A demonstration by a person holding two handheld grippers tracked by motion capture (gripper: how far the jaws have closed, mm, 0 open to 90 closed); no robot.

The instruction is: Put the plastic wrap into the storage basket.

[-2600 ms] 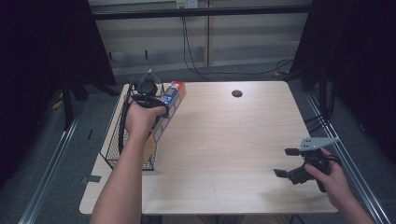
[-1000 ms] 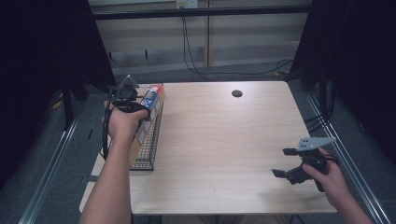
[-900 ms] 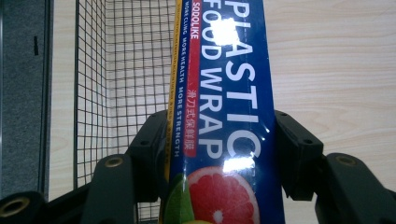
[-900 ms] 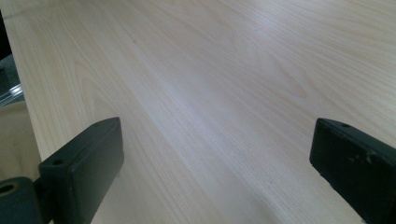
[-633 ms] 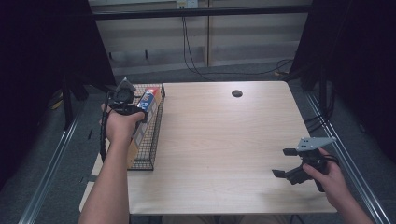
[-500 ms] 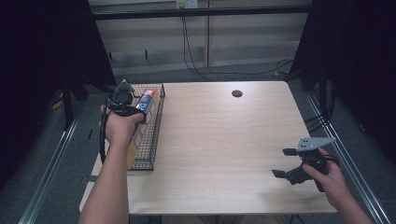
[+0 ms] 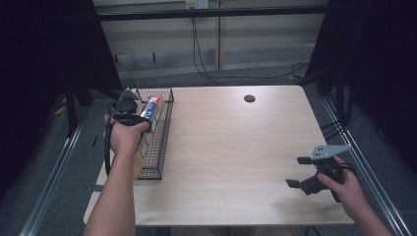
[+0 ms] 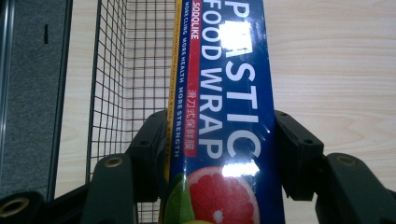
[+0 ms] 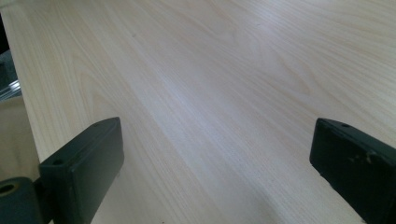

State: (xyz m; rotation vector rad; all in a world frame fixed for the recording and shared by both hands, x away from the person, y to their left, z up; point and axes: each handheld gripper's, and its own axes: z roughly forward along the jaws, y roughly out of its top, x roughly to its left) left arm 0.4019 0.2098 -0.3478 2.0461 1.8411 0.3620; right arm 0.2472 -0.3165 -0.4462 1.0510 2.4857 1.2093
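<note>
Moved: left hand-held gripper (image 7: 132, 109) has carried the plastic wrap box (image 8: 219, 112) from over the worktop (image 7: 231, 147) across to the wire basket (image 7: 156, 169), lower.
Grip: jaws clamped on the box's long sides.
Box: just ahead, partly over the basket.
Risk: end may catch the basket rim and jam; glossy carton may slip.
Right hand-held gripper (image 7: 304, 173): jaws apart, idle, well apart.

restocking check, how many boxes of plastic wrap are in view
1. The plastic wrap box is clamped in the left gripper over the wire basket at the table's left edge. The forearm may hide others in the basket.
</note>
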